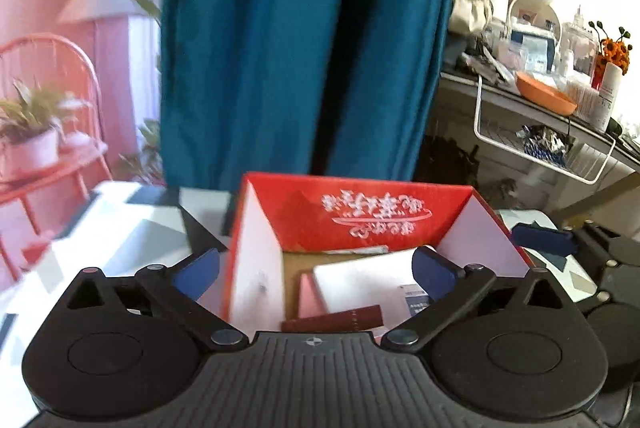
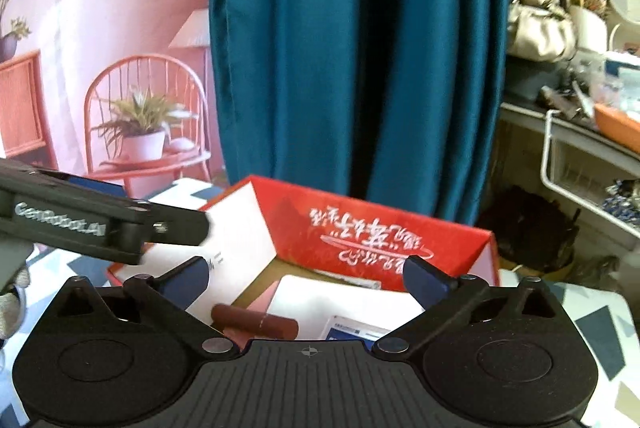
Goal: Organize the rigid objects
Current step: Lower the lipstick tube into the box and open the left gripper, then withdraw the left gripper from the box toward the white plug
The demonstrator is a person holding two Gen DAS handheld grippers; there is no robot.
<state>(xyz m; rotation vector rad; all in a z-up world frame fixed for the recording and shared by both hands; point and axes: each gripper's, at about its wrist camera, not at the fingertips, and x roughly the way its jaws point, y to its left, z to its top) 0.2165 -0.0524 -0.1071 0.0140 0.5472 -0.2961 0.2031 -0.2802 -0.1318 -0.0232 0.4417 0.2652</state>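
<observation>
An open red cardboard box [image 1: 320, 211] [image 2: 360, 232] with white inner flaps stands on the patterned table. Inside lie a flat white box [image 1: 360, 280] [image 2: 340, 300], a slim dark red box [image 1: 332, 320] [image 2: 256, 322] and a pink item [image 1: 308, 296]. My left gripper [image 1: 316, 274] hovers over the box's near side, open wide, with nothing between its fingers. My right gripper [image 2: 311, 279] hangs open above the same opening and is empty too. In the right wrist view the left gripper's body [image 2: 100, 224] reaches in from the left, over the box's left flap.
A teal curtain [image 1: 304, 39] hangs right behind the box. At the right a cluttered shelf holds an orange bowl [image 1: 546, 93] and a white wire basket [image 1: 540, 143]. The table carries a grey and white patterned cloth [image 1: 132, 228]. A pink mural [image 2: 120, 87] covers the left wall.
</observation>
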